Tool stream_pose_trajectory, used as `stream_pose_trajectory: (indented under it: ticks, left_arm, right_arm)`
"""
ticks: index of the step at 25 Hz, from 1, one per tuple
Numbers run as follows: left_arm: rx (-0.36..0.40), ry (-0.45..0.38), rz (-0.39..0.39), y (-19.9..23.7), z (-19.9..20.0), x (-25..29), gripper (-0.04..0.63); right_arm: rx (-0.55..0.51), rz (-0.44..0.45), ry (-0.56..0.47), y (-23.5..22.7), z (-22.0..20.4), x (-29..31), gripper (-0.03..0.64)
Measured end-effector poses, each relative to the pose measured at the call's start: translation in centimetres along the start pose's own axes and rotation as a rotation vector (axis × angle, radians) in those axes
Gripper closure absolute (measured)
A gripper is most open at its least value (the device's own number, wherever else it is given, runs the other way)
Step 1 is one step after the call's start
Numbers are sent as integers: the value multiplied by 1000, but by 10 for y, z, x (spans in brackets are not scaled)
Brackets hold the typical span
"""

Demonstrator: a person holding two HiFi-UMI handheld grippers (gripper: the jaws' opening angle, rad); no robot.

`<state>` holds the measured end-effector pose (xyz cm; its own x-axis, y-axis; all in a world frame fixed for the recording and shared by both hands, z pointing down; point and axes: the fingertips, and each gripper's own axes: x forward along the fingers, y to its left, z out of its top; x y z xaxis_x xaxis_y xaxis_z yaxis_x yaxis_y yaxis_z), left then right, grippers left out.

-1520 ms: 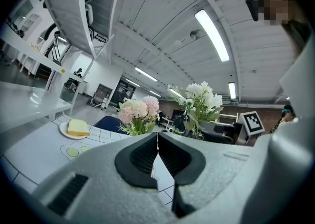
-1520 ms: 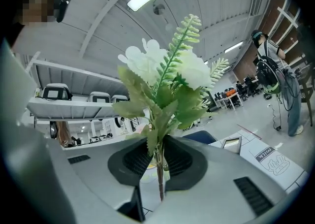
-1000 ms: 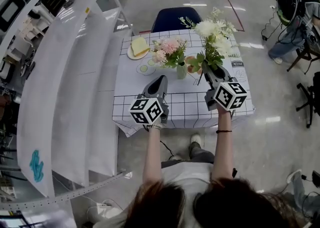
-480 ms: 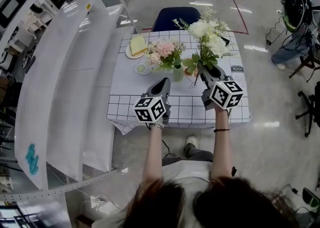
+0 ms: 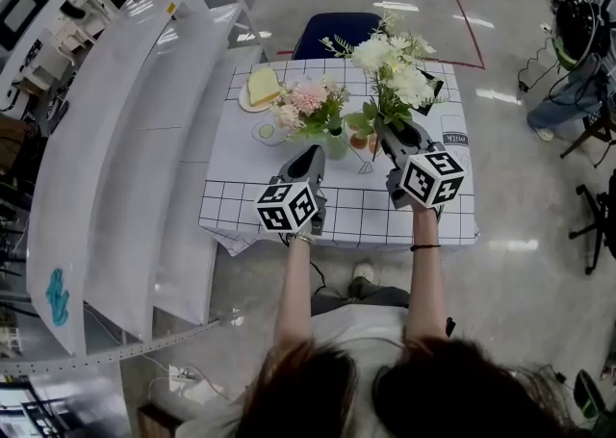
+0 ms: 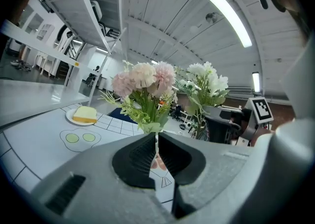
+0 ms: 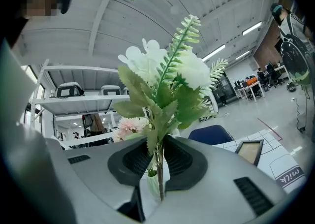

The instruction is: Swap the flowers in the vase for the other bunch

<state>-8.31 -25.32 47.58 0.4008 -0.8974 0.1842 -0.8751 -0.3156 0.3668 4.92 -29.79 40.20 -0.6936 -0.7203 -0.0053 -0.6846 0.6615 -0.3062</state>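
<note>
Both grippers have eased in toward the vase [image 5: 335, 145] over the last second, and the left gripper [image 5: 310, 155] now sits just short of it. That pale green vase stands near the middle of the table [image 5: 346, 210] with the pink flowers [image 5: 308, 99] standing in it, their heads leaning toward the person's left. The left gripper view looks straight at those pink flowers [image 6: 145, 78] above its own jaws, which are pressed together with nothing between them, leaving only a thin slit at the left gripper [image 6: 156, 151]. Just to the right of the vase, the right gripper [image 5: 385, 130] holds the white bunch [image 5: 393, 61] upright above the table, its blooms higher than the pink ones and close beside them. The right gripper view shows the right gripper [image 7: 158, 159] with its jaws pinching the green stems of the white bunch [image 7: 167, 78], leaves and a fern sprig spreading above the pads; the pink flowers [image 7: 129, 125] and a bit of the vase [image 7: 151, 181] show just beyond. Further out, a plate [image 5: 258, 91] with a yellow slab on it lies at the table's far left corner, and a dark blue chair [image 5: 337, 30] stands behind the far edge. White shelves [image 5: 125, 157] run along the person's left side.
</note>
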Motion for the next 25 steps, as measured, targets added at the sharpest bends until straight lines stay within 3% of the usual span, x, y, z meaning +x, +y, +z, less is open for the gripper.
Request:
stream_pose_trajectory:
  ticks: [21, 25]
  left_arm:
    - [-3, -23, 30, 11, -10, 28, 578]
    - [-7, -32, 27, 12, -10, 32, 543]
  right_arm:
    - [-12, 34, 18, -25, 6, 23, 552]
    - [-9, 33, 17, -29, 6, 24, 552]
